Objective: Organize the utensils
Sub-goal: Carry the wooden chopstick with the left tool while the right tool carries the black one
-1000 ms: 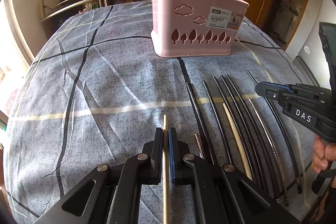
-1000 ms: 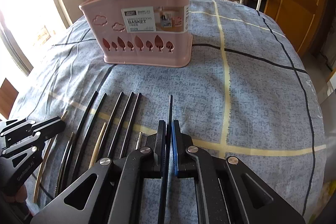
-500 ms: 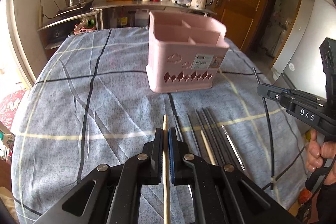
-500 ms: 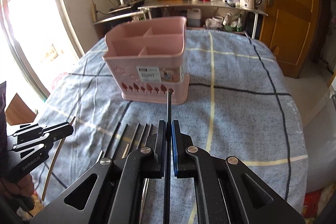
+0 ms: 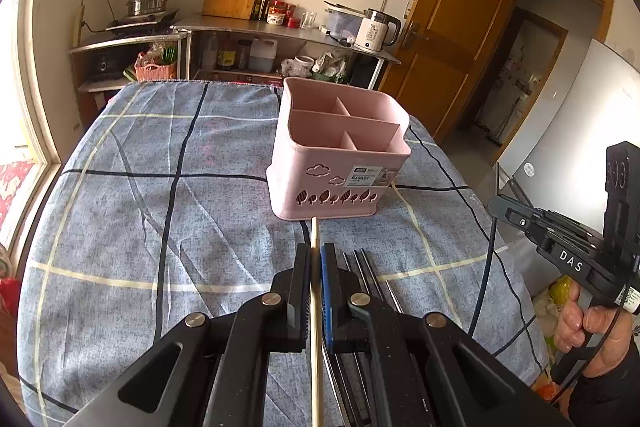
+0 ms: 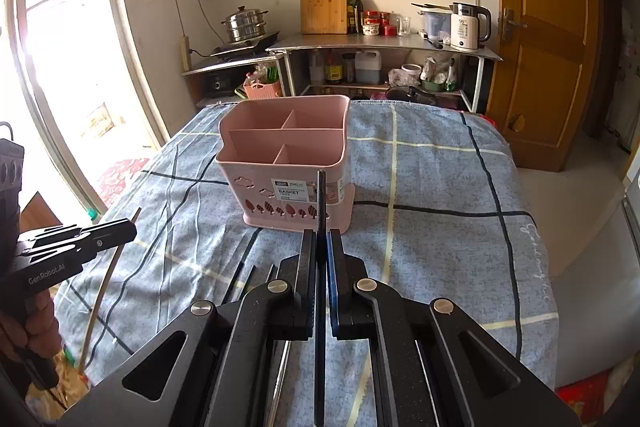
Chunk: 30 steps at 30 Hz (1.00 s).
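My left gripper (image 5: 315, 259) is shut on a pale wooden chopstick (image 5: 315, 235) and holds it above the table, pointing at the pink utensil basket (image 5: 338, 151). My right gripper (image 6: 321, 243) is shut on a black chopstick (image 6: 321, 195), also raised, its tip in front of the pink utensil basket (image 6: 284, 155). The basket has several empty compartments. More dark chopsticks (image 5: 366, 267) lie on the cloth below the grippers. In the left wrist view the right gripper (image 5: 496, 205) shows at the right with its black chopstick hanging; in the right wrist view the left gripper (image 6: 132, 227) shows at the left.
The table carries a blue-grey checked cloth (image 5: 160, 211). Behind it stands a metal counter (image 6: 380, 43) with a kettle (image 6: 466, 25), a cutting board, jars and a steamer pot (image 6: 244, 25). A wooden door (image 6: 552, 27) is at the right, a window at the left.
Both grippers have risen well above the table, each carrying its chopstick. The basket's open top and the kitchen behind it have come into view.
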### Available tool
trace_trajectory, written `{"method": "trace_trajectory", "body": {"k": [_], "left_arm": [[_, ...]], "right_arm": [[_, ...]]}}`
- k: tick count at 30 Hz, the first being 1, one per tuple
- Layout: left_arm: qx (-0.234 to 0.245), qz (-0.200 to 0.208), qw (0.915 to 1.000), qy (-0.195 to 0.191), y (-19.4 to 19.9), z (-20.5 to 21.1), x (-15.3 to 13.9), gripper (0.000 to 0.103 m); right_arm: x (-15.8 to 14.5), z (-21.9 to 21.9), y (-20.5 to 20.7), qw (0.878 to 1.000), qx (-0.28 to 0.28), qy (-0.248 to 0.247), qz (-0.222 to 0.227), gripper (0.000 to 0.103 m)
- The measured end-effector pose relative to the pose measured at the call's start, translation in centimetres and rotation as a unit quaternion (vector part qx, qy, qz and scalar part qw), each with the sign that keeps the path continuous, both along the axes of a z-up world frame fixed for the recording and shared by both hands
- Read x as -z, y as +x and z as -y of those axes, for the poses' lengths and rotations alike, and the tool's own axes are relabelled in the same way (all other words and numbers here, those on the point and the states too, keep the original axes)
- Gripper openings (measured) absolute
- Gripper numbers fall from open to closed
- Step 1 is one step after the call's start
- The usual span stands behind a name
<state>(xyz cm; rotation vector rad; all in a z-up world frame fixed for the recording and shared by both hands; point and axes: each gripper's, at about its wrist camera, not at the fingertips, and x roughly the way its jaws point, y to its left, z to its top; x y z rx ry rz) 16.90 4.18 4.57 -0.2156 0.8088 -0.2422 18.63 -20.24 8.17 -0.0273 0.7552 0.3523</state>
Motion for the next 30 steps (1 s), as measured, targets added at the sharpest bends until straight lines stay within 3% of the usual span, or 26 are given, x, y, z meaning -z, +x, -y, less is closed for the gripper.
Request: {"method": "trace_trajectory", "body": {"k": [6,11,17,21,24,26,30], "left_arm": [[0.004,-0.016,0.9999,-0.003,-0.1,0.2,0.9,0.004],[0.007,-0.027,0.9995,0.018,0.4,0.6,1.3,0.004],[0.011,-0.108,0.993,0.048,3.2,0.9,6.6,0.009],[0.01,-0.148,0.9878,0.046,4.8,1.2,9.9,0.009],[0.019,-0.155,0.9868,0.043,5.5,1.8,10.6,0.011],[0.024,-0.154,0.9863,0.054,5.8,2.3,10.9,0.017],[0.031,-0.156,0.9842,0.078,6.4,3.1,11.0,0.017]], "right_arm": [[0.1,0.2,-0.3,1.0,0.001,0.003,0.0,0.005],[0.1,0.3,-0.2,1.0,0.002,0.002,0.002,0.005],[0.4,0.5,-0.2,1.0,0.003,0.005,-0.002,0.005],[0.6,0.6,0.2,1.0,0.003,0.006,-0.006,0.005],[0.8,0.5,0.5,1.0,0.002,0.005,-0.009,0.005],[0.9,0.6,0.7,1.0,0.002,0.005,-0.011,0.005],[1.3,0.7,1.1,1.0,0.003,0.005,-0.015,0.005]]}}
